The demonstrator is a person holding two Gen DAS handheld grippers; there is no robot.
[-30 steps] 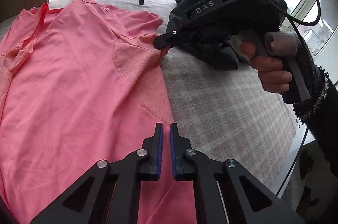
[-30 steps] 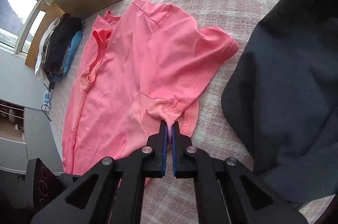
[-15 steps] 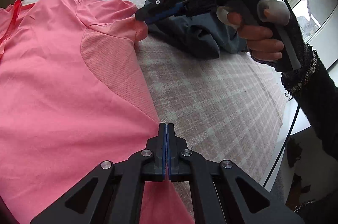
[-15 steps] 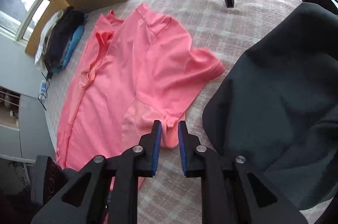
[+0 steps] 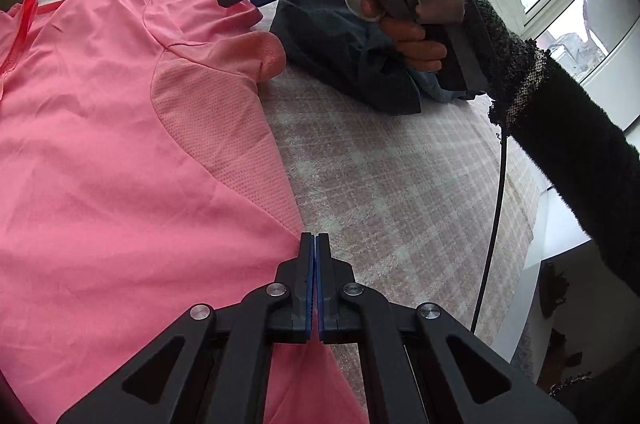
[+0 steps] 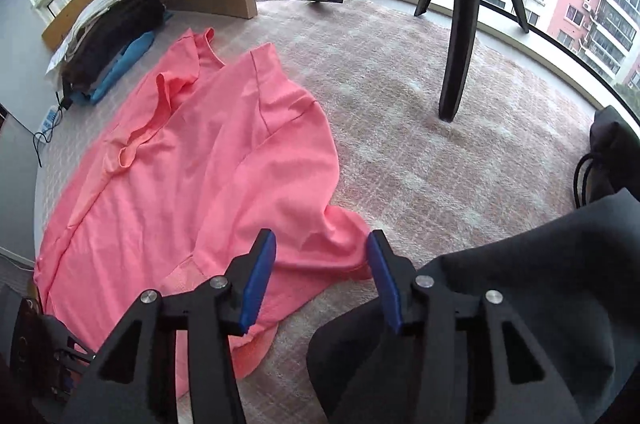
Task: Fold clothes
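Pink shirt [image 6: 192, 184] spread flat on checked carpet [image 6: 420, 128], sleeve [image 6: 332, 244] now dropped and lying loose beside dark garment [image 6: 520, 284]. Dark garment unmoved at right. Right hand-held gripper [image 6: 320, 266] lifted above sleeve, blue pads wide apart, no longer pinching fabric as one second ago. Left hand-held gripper [image 5: 315, 264] pressed together on shirt's side edge [image 5: 294, 220], slightly parted one second ago, now clamping pink fabric.
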